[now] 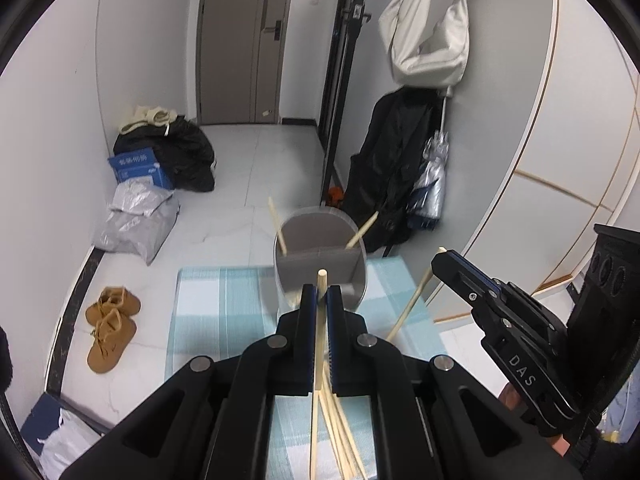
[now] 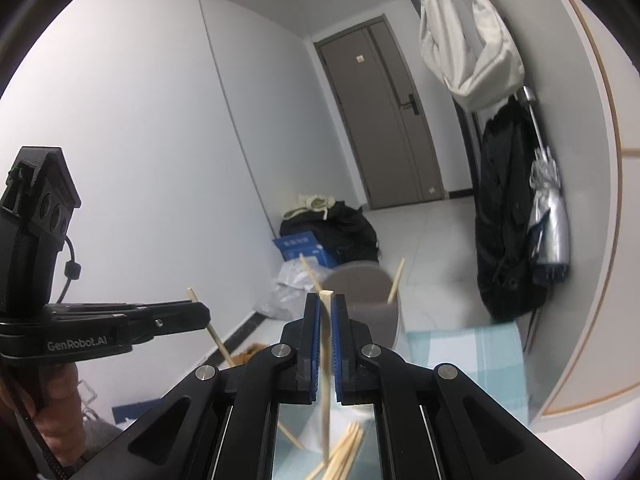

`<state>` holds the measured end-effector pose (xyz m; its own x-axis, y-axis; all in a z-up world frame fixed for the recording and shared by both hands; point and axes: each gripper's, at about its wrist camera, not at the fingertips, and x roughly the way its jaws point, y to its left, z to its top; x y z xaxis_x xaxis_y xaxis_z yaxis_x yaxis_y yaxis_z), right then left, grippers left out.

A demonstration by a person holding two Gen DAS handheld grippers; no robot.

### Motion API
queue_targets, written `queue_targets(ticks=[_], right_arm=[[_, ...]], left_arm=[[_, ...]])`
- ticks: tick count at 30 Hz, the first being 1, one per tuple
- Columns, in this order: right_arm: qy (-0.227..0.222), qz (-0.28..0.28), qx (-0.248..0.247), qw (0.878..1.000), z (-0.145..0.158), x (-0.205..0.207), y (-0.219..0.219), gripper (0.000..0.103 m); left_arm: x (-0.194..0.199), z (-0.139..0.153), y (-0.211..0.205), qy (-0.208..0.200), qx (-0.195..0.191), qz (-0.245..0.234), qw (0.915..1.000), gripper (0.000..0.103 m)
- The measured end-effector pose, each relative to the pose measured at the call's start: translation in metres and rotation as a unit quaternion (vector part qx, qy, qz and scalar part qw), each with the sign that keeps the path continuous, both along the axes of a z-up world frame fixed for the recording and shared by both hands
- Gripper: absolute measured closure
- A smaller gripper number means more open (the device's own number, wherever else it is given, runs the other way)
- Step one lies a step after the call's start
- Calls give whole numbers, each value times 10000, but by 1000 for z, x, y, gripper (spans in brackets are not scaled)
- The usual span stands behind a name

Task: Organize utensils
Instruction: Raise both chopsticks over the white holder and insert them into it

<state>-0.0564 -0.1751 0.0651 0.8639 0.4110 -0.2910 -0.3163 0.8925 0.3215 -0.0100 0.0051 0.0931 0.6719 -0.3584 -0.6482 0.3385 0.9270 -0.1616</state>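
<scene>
- My left gripper (image 1: 320, 294) is clamped on one chopstick (image 1: 321, 280)
- My right gripper (image 2: 326, 304) pinches another chopstick (image 2: 327, 320)
- The grey holder (image 1: 320, 264) already contains two

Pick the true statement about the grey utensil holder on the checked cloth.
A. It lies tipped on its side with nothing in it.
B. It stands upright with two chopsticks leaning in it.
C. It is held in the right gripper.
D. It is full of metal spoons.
B: the grey holder stands upright on the checked cloth, with one chopstick leaning left and another leaning right inside it.
</scene>
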Motion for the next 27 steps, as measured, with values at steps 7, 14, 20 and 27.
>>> queue_targets(ticks=[7,14,20,27], right_arm=[[-193,0,-3,9998,52,31,-3,98],[-442,-48,-186,9988,92,74,-3,98],[-524,-96,-331,9980,97,114,-4,98],[-357,-107,-355,9987,75,150,-2,98]], left_arm=[[33,36,-2,-14,-292,-62,9996,102],[74,64,-4,-232,-372,-68,9990,102],[105,60,-10,-327,-294,-114,9990,102],[135,30,-9,-40,-235,-128,9996,102]])
